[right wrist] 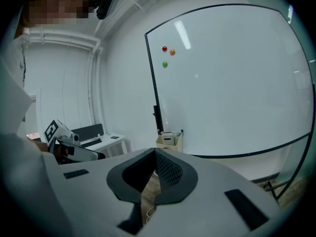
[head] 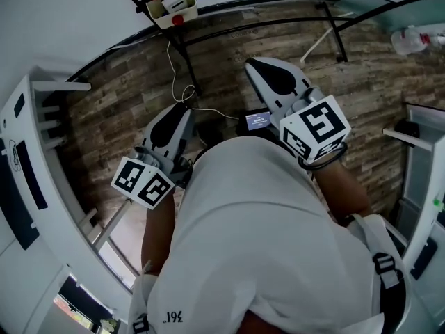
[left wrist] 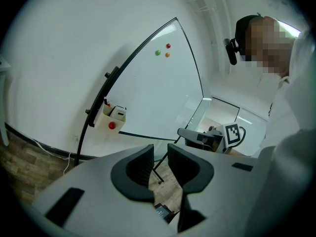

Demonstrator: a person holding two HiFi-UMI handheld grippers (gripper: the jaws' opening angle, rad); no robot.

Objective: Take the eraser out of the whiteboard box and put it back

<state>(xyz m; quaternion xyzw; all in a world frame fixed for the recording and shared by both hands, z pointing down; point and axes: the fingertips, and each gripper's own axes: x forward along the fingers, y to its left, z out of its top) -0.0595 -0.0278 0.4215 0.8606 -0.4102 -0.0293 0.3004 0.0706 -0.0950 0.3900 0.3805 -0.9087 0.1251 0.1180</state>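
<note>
Two hand-held grey grippers with black ribbed jaws are raised side by side in front of a large white whiteboard [right wrist: 232,73] in a thin black frame. The left gripper [left wrist: 160,147] has its jaws spread by a narrow gap with nothing between them; the right gripper [right wrist: 155,149] has its jaws pressed together at the tips, empty. Each gripper carries one cube with square black-and-white markers, two cubes in all.

One cream open-topped whiteboard box [left wrist: 111,118] hangs on the board's left edge, near the lower left corner of the frame. One white eraser with a dark patch [left wrist: 118,112] sits inside this box. One round red piece [left wrist: 112,125] is on the box front; a thin red-tipped item stands at the box's left end, too small to name. Both grippers are well apart from the box.

The wood-plank floor [head: 125,96] lies open between the person and the board. Its far part is crossed by the black tubes of the board's stand [head: 334,33] and by one thin white cable [head: 170,68]. White furniture borders the floor at left and right.

Three small round magnets sit in the upper left part of the board: one red [right wrist: 165,49], one orange [right wrist: 172,52], one green [right wrist: 165,64]; the rest of the board is unmarked.
</note>
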